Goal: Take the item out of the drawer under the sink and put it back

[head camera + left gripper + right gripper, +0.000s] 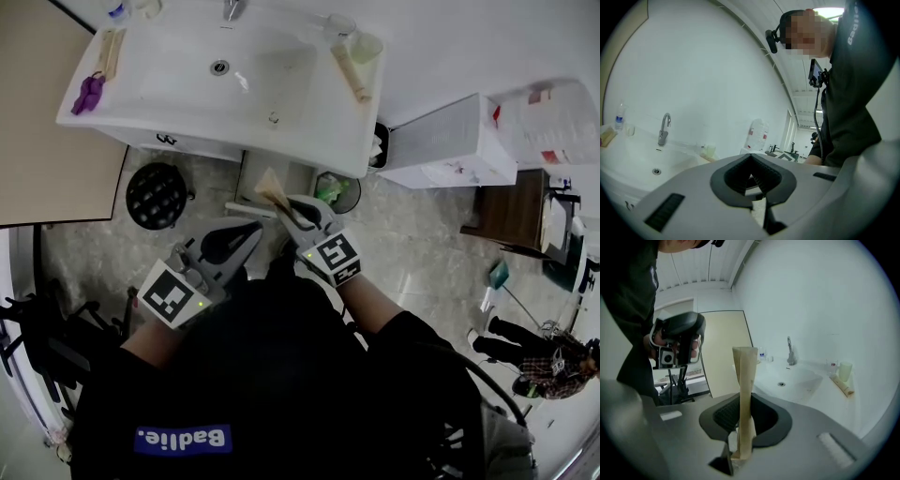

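A flat tan paper packet (270,187) stands upright between the jaws of my right gripper (286,214), which is shut on its lower end. In the right gripper view the packet (745,390) rises from the right gripper (739,448) in front of the white sink (792,380). My left gripper (249,232) sits just left of it, jaws shut with nothing in them; in its own view the left gripper (759,206) points over the basin (647,164). Both hang below the sink's front rim (234,141). The drawer is hidden.
A black round stool (155,194) and a small bin (336,192) stand on the floor under the sink. A white box unit (450,141) is to the right. A tube (349,70), a cup (364,45) and a purple item (89,92) lie on the sink top.
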Action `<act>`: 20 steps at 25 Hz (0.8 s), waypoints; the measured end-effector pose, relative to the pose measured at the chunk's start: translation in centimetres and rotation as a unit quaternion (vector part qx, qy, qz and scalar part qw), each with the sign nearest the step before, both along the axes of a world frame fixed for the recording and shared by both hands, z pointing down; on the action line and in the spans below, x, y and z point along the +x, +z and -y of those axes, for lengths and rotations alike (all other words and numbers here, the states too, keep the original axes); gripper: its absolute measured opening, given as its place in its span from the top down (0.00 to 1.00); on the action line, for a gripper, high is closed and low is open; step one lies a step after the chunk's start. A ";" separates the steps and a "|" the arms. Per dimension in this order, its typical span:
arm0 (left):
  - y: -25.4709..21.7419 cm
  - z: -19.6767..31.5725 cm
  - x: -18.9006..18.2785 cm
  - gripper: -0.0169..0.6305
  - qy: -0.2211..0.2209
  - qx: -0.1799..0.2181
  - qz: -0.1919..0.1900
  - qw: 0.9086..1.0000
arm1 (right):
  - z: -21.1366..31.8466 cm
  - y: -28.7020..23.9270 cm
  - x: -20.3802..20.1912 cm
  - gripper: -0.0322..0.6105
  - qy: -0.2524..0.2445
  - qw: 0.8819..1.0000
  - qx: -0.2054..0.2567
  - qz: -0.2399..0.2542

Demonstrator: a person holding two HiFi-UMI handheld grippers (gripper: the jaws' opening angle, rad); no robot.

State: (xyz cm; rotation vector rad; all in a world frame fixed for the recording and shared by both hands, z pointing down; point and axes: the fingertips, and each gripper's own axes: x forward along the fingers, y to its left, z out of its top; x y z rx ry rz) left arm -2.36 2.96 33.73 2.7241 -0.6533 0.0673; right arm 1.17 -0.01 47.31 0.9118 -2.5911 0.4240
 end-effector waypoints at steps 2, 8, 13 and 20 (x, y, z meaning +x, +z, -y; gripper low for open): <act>0.1 0.0 -0.3 0.97 0.000 0.001 0.000 1.000 | 0.4 2.0 0.0 0.87 -0.001 1.000 -0.008 -0.018; 0.4 -0.1 -1.2 0.97 0.002 0.001 0.017 1.000 | 1.5 7.4 0.4 0.87 0.007 0.998 -0.043 -0.050; 1.0 -0.2 -1.9 0.97 -0.001 0.001 0.019 1.000 | 1.9 11.2 0.7 0.87 -0.009 0.994 -0.049 -0.099; 2.0 0.0 -2.5 0.97 -0.008 -0.007 0.022 1.000 | 2.8 16.3 0.7 0.87 -0.032 0.986 -0.066 -0.148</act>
